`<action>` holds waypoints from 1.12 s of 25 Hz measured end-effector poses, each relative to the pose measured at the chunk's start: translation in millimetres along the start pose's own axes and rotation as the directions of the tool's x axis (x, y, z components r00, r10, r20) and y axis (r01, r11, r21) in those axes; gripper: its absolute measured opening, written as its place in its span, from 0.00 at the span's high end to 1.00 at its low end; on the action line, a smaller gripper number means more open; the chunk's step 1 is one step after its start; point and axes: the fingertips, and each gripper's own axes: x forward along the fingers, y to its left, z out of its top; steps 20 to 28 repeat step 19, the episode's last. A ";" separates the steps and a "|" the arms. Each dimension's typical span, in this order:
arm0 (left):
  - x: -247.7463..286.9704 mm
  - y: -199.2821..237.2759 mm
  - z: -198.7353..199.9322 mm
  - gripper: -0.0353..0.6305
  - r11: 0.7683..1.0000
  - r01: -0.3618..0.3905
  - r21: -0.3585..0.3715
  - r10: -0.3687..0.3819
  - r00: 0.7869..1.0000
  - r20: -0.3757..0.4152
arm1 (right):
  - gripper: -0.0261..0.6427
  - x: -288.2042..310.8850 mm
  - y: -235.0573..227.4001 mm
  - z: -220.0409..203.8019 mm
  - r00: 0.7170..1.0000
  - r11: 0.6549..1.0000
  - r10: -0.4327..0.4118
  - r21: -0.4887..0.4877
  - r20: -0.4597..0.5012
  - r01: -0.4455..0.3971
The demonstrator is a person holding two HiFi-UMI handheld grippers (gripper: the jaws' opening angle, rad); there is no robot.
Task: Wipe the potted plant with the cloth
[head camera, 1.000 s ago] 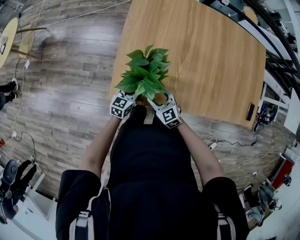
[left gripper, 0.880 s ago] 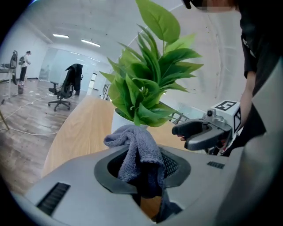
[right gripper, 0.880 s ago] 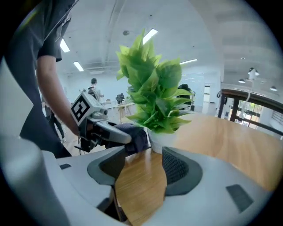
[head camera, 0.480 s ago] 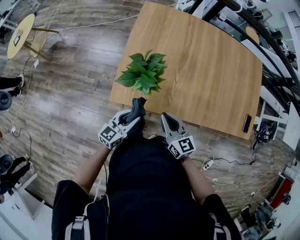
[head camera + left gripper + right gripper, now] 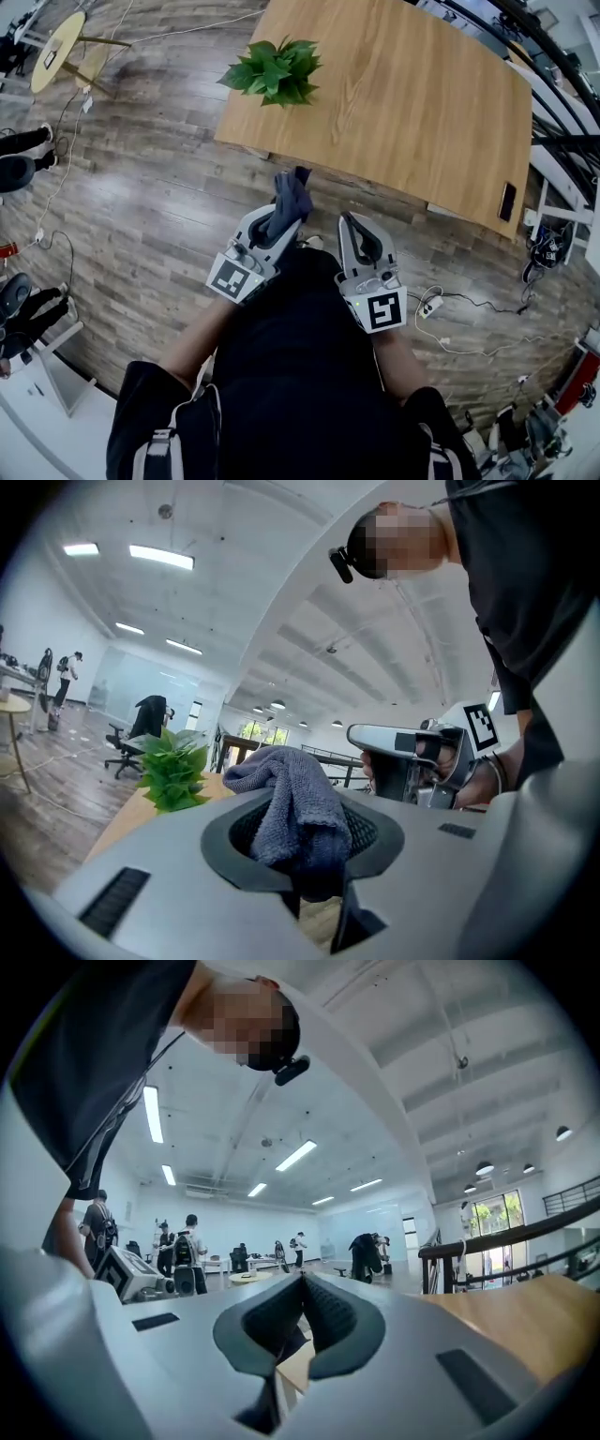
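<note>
Left claw (image 5: 282,212) clamps the cloth (image 5: 292,187) for wiping the potted plant (image 5: 272,70) on the far table (image 5: 422,112); right claw (image 5: 350,221), just closed, holds nothing.

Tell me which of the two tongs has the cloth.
The left tongs: its jaws clamp the grey cloth, while the right tongs have just closed with nothing between them.

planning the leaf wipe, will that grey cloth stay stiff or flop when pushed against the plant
Probably floppy: the grey cloth bunches and folds over itself where the left tool clamps it. Likely light, since that one pinch holds the whole bundle. Its fuzzy surface should grip rather than slip.
</note>
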 end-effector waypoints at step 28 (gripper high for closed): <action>-52.6 -72.5 18.2 0.76 0.995 -0.052 0.080 0.049 0.998 0.034 | 0.94 -83.1 53.4 20.3 0.994 0.998 -0.057 -0.034 0.091 0.060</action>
